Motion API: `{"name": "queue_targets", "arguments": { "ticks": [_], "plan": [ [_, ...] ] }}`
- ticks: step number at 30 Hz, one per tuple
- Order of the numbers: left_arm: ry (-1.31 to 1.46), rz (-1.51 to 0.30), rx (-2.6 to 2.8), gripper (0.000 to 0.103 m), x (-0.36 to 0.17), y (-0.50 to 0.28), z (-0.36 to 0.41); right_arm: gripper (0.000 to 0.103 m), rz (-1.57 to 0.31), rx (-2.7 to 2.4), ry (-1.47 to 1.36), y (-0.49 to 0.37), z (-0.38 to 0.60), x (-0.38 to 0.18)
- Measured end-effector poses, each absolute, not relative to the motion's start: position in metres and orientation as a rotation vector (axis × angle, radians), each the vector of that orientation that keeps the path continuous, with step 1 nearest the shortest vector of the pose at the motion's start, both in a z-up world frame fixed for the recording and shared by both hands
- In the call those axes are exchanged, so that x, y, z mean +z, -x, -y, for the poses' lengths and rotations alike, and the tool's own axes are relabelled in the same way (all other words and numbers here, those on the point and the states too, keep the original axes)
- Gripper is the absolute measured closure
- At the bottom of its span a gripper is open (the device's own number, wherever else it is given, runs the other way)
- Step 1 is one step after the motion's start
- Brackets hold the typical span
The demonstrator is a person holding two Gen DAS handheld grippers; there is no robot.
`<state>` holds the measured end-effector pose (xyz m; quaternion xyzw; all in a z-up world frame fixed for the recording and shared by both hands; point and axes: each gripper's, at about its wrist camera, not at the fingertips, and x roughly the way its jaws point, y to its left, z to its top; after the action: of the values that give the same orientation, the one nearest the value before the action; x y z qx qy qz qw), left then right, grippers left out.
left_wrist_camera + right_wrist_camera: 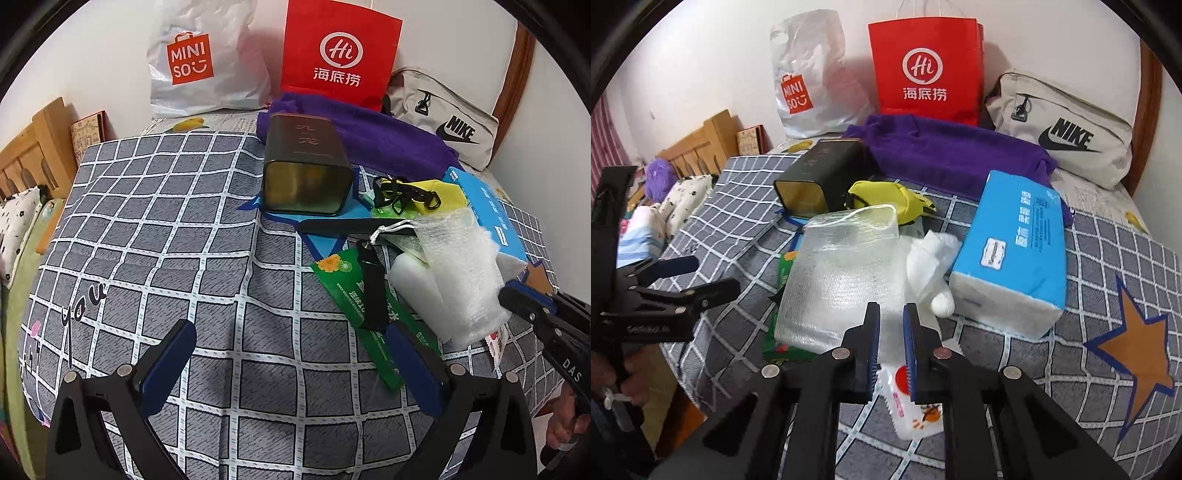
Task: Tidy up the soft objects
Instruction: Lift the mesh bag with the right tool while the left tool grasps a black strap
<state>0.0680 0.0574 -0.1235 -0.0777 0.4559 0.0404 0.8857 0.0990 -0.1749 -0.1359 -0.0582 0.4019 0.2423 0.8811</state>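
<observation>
A clear bubble-wrap pouch (842, 273) with a white drawstring lies on the checked bedsheet (166, 229). My right gripper (892, 332) has its jaws almost together at the pouch's near right corner, with whitish wrap in the narrow gap. In the left wrist view it meets the pouch (461, 273) from the right. My left gripper (291, 354) stands wide open and empty above the sheet. Its right finger (410, 362) hangs over a green packet (343, 295). Crumpled white tissue (931, 258), a yellow pouch (886, 199) and a purple towel (953, 147) lie beyond.
A dark tin (306, 170) lies on its side mid-bed. A blue tissue pack (1012, 243) sits to the right, with a small wipes packet (912, 402) under my right gripper. A Miniso bag (199, 62), a red paper bag (340, 51) and a Nike bag (1067, 136) line the wall.
</observation>
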Motion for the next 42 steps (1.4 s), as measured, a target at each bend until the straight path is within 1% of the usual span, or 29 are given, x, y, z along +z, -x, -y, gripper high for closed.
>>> {"name": "queue_targets", "arguments": {
  "ticks": [3, 4, 5, 6, 8, 11, 15, 17, 21, 22, 23, 24, 25, 26, 27, 28, 29, 30, 32, 33, 35, 42],
  "plan": [
    [0.166, -0.946, 0.083, 0.0, -0.123, -0.067, -0.058, 0.088, -0.847, 0.528, 0.123, -0.095, 0.17, -0.136],
    [0.166, -0.947, 0.083, 0.0, -0.123, -0.066, -0.058, 0.086, -0.85, 0.538, 0.124, -0.095, 0.167, -0.136],
    [0.164, -0.949, 0.082, 0.0, -0.123, -0.066, -0.058, 0.076, -0.855, 0.541, 0.127, -0.095, 0.164, -0.136],
    [0.163, -0.949, 0.082, 0.0, -0.123, -0.066, -0.058, 0.059, -0.856, 0.54, 0.129, -0.096, 0.161, -0.136],
    [0.162, -0.946, 0.079, 0.0, -0.122, -0.066, -0.058, 0.042, -0.847, 0.533, 0.133, -0.097, 0.156, -0.136],
    [0.161, -0.945, 0.079, 0.0, -0.122, -0.065, -0.06, 0.039, -0.847, 0.548, 0.137, -0.098, 0.145, -0.133],
    [0.174, -0.949, 0.08, 0.0, -0.123, -0.066, -0.063, 0.025, -0.84, 0.551, 0.177, -0.099, 0.126, -0.133],
    [0.164, -0.955, 0.095, 0.002, -0.125, -0.067, -0.064, 0.024, -0.829, 0.527, 0.22, -0.1, 0.115, -0.136],
    [0.169, -0.966, 0.104, 0.002, -0.129, -0.068, -0.071, 0.024, -0.85, 0.499, 0.231, -0.105, 0.109, -0.145],
    [0.192, -0.965, 0.092, 0.002, -0.13, -0.068, -0.074, 0.025, -0.845, 0.494, 0.241, -0.105, 0.109, -0.146],
    [0.196, -0.964, 0.091, 0.002, -0.13, -0.068, -0.076, 0.032, -0.835, 0.492, 0.252, -0.104, 0.109, -0.147],
    [0.189, -0.962, 0.094, 0.002, -0.131, -0.069, -0.076, 0.046, -0.834, 0.492, 0.253, -0.104, 0.109, -0.147],
    [0.183, -0.962, 0.1, 0.002, -0.132, -0.07, -0.077, 0.052, -0.842, 0.498, 0.248, -0.105, 0.11, -0.148],
    [0.182, -0.965, 0.106, 0.002, -0.133, -0.07, -0.078, 0.063, -0.851, 0.504, 0.24, -0.107, 0.112, -0.148],
    [0.185, -0.969, 0.106, 0.002, -0.135, -0.071, -0.079, 0.07, -0.851, 0.505, 0.238, -0.108, 0.114, -0.148],
    [0.196, -0.973, 0.101, 0.002, -0.137, -0.073, -0.081, 0.074, -0.846, 0.509, 0.235, -0.108, 0.116, -0.147],
    [0.2, -0.975, 0.099, 0.002, -0.138, -0.073, -0.082, 0.082, -0.846, 0.517, 0.228, -0.108, 0.118, -0.146],
    [0.201, -0.978, 0.097, 0.002, -0.139, -0.074, -0.082, 0.087, -0.847, 0.525, 0.221, -0.108, 0.12, -0.145],
    [0.2, -0.985, 0.094, 0.002, -0.141, -0.077, -0.083, 0.094, -0.84, 0.542, 0.203, -0.106, 0.123, -0.141],
    [0.201, -0.988, 0.09, 0.002, -0.142, -0.079, -0.082, 0.095, -0.836, 0.548, 0.2, -0.105, 0.124, -0.14],
    [0.201, -0.993, 0.083, 0.002, -0.144, -0.081, -0.081, 0.097, -0.825, 0.552, 0.204, -0.103, 0.126, -0.137],
    [0.197, -1.003, 0.059, 0.002, -0.147, -0.091, -0.076, 0.099, -0.794, 0.529, 0.169, -0.097, 0.15, -0.121]
  ]
}}
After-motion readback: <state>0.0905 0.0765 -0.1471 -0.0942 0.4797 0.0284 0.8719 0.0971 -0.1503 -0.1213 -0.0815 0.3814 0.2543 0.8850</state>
